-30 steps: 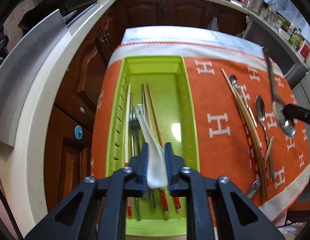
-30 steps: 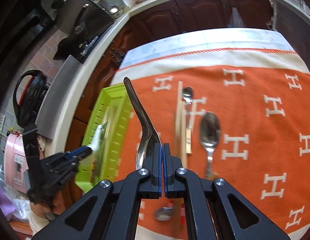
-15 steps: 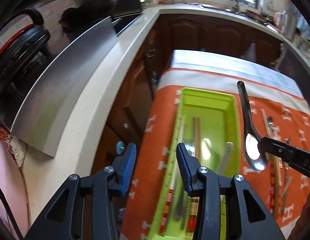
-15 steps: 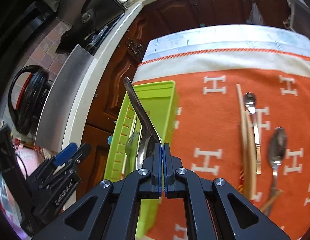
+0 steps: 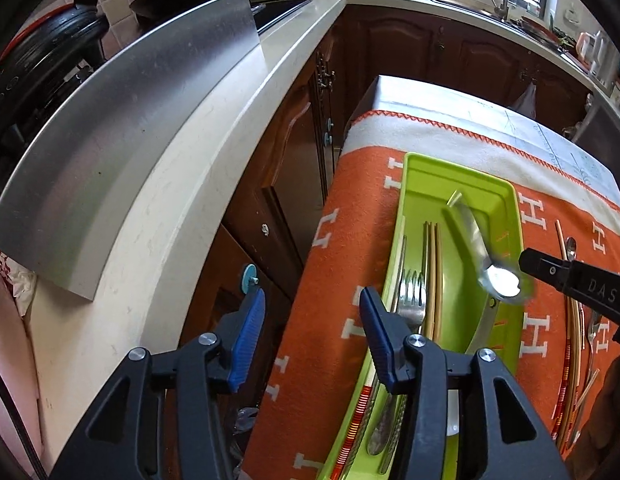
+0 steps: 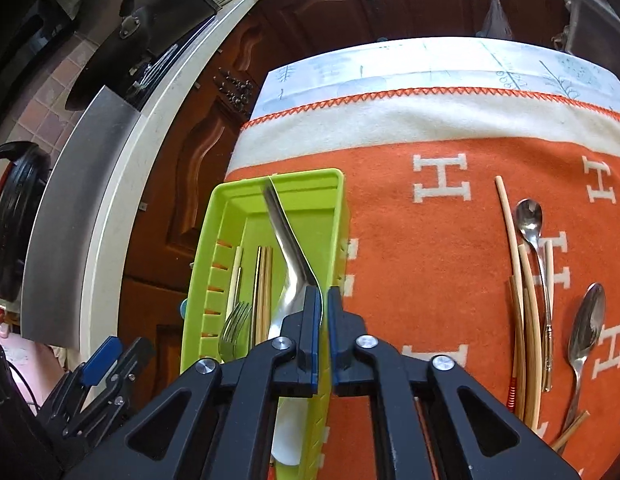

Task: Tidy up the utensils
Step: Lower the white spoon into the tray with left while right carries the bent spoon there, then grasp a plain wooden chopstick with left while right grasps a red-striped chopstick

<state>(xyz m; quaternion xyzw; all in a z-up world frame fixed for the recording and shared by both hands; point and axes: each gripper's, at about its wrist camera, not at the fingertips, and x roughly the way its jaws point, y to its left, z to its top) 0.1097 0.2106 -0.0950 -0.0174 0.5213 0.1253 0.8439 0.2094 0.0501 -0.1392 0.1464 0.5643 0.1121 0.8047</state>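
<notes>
Spoon (image 6: 288,264) hangs over tray (image 6: 230,208), right gripper (image 6: 325,312) slightly parted; left gripper (image 5: 312,320) agape.

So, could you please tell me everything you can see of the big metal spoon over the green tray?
The metal spoon is shiny steel with a flat handle bent near the bowl. It hangs over the green tray, handle pointing toward the tray's far end, bowl nearest the right claw. That claw's jaws stand slightly apart; whether they grip it is unclear. In the left wrist view it is motion-blurred, above the chopsticks and fork.
</notes>
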